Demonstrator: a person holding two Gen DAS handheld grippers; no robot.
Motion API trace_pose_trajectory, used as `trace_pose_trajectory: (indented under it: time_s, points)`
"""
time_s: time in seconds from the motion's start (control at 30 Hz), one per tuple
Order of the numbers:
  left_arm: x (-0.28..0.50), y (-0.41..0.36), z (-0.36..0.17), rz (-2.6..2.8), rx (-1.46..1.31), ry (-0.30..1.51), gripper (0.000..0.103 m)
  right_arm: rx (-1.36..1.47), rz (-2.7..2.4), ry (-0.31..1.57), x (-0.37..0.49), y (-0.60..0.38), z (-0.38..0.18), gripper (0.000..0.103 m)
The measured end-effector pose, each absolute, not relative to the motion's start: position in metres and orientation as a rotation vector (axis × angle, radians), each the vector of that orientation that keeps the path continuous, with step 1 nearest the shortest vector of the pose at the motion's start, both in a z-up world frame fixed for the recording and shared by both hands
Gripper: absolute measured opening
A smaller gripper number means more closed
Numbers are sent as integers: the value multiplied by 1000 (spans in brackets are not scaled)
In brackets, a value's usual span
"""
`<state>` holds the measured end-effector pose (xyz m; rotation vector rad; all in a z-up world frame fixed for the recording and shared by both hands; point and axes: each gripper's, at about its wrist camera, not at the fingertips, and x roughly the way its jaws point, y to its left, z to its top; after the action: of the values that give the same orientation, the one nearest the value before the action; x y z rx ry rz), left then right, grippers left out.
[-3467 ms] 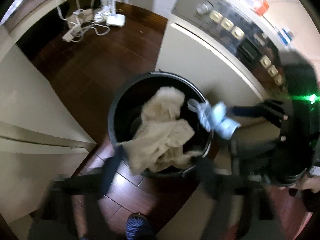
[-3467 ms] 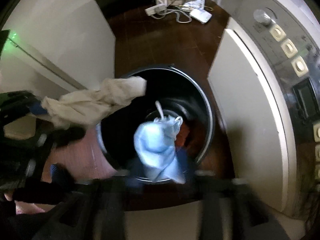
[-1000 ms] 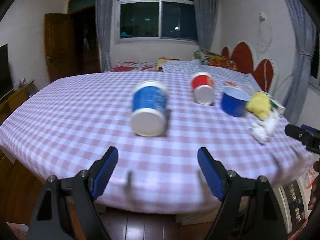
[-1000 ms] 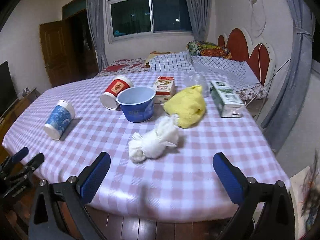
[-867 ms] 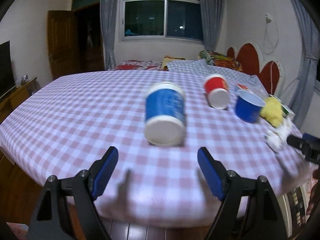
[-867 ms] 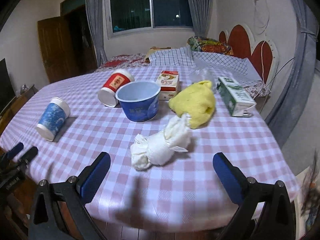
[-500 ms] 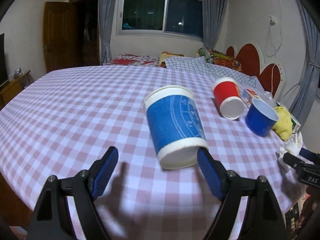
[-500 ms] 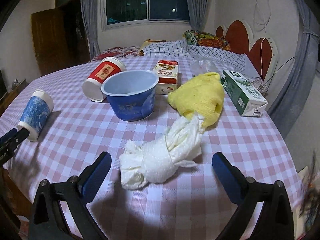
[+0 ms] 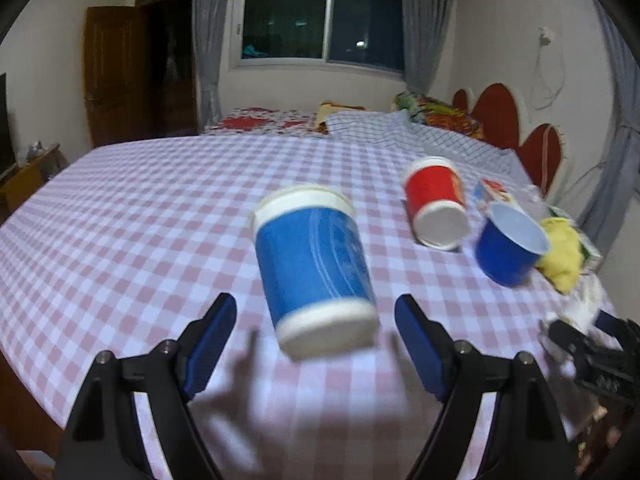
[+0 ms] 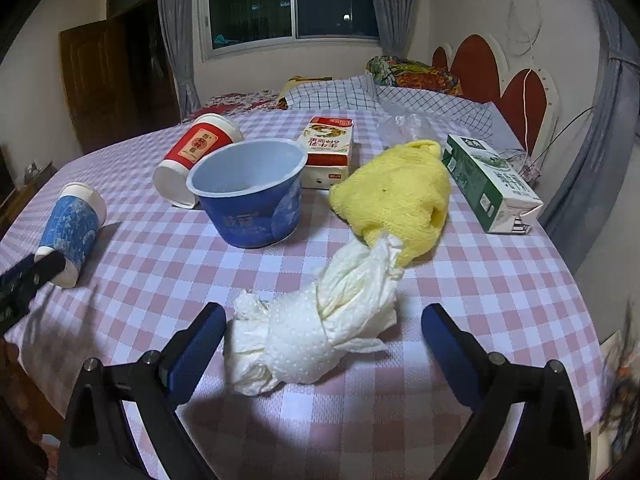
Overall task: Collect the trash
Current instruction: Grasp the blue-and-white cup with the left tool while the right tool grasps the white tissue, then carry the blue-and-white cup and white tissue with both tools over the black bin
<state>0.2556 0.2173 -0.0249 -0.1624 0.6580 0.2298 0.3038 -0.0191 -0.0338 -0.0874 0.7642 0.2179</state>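
**Both grippers closer to the trash on the desk**

Since half a second ago, we have brought both grippers nearer to the desk point(image 10: 500, 280) with the pink checked cloth, so the blue paper cup point(image 9: 316, 268) and the white tissue wad point(image 10: 316, 320) look larger in the two views.

We hold the left gripper point(image 9: 316, 344) with its fingers point(image 9: 208, 340) spread wide and grasping nothing. The blue paper cup lies on its side just beyond them, its bottom turned toward us, between the two fingers in the view. We cannot tell if a finger touches it; the picture is blurred there.

We hold the right gripper point(image 10: 320, 344) released too, its fingers point(image 10: 196, 344) wide apart. The white tissue wad lies on the cloth between them, at the near edge of the desk, and does not seem to touch them.

Farther away, the yellow cloth point(image 10: 396, 200) touches the far end of the tissue. On its left stands the blue bowl point(image 10: 248, 196), upright and open. Behind the bowl, the red paper cup point(image 10: 196, 152) lies on its side and a red and white carton point(image 10: 328, 148) lies flat. On the right of the yellow cloth lies a green and white carton point(image 10: 488, 184).
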Motion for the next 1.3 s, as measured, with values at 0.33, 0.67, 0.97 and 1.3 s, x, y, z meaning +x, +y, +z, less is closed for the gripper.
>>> trace_pose_trajectory:
  time_s: [0.33,0.67,0.97,1.3]
  points:
    - [259,222,-24,209,-146,644,61,-82,289,764,300,-19,-31,51]
    - [222,178,-6,138,-88,580,61,-104,298,686,270,-35,-11,38]
    - [199,121,5,61,-48,562,61,-69,244,638,245,-88,14,38]
    - [179,19,21,-69,19,537,60,-14,131,608,201,-193,27,38]
